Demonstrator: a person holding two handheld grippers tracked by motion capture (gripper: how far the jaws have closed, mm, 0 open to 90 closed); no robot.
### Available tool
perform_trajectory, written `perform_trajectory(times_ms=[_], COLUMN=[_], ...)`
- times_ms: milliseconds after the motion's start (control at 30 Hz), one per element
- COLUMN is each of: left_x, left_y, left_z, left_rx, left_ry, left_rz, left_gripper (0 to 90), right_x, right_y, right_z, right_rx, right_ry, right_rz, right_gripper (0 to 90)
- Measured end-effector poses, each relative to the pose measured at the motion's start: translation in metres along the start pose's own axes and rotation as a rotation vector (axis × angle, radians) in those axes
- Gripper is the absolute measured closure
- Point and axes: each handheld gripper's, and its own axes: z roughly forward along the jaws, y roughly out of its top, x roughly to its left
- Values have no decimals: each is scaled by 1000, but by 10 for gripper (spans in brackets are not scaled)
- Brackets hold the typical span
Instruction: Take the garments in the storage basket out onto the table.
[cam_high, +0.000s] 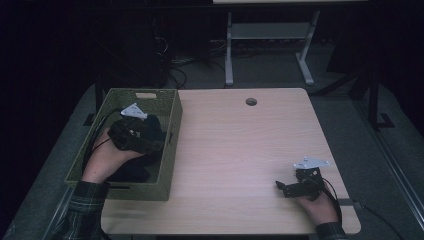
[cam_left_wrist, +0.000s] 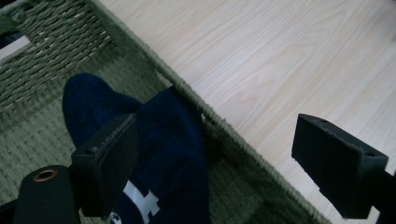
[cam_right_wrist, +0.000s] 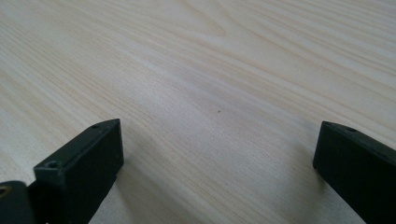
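- The left gripper (cam_left_wrist: 215, 158) has its two black jaws set wide apart, with nothing between them.
- The left-hand jaw sits over a dark blue cloth (cam_left_wrist: 168, 154) with a white mark near the bottom edge.
- The cloth lies inside a green woven basket (cam_left_wrist: 56, 51), against its wall.
- The right-hand jaw sits over the light wooden table (cam_left_wrist: 280, 56), beyond the basket rim.

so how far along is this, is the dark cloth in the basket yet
Looks done: the navy cloth lies inside the woven green basket at the table's left edge. In hand: nothing; the left gripper hangs open over the cloth, one jaw above the basket rim. The right gripper sits open on the bare table. Left: probably only drawing the left gripper out.
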Motion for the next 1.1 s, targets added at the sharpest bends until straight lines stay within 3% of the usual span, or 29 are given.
perform_trajectory(times_ms=[400,667,800,1100], left_x=[13,14,16,20], left_y=[-20,-33,-37,-44], left_z=[-2,4,8,11], left_rx=[8,13,59,89], left_ry=[5,22,35,30], left_rz=[-36,-43,-43,-43], left_gripper=[144,146,147,147], right_x=[0,0,0,0], right_y=[0,0,0,0], right_z=[0,0,0,0], right_rx=[0,0,-1,-2], right_ry=[0,0,-1,0], right_rz=[0,1,-2,-4], right_gripper=[13,13,13,13])
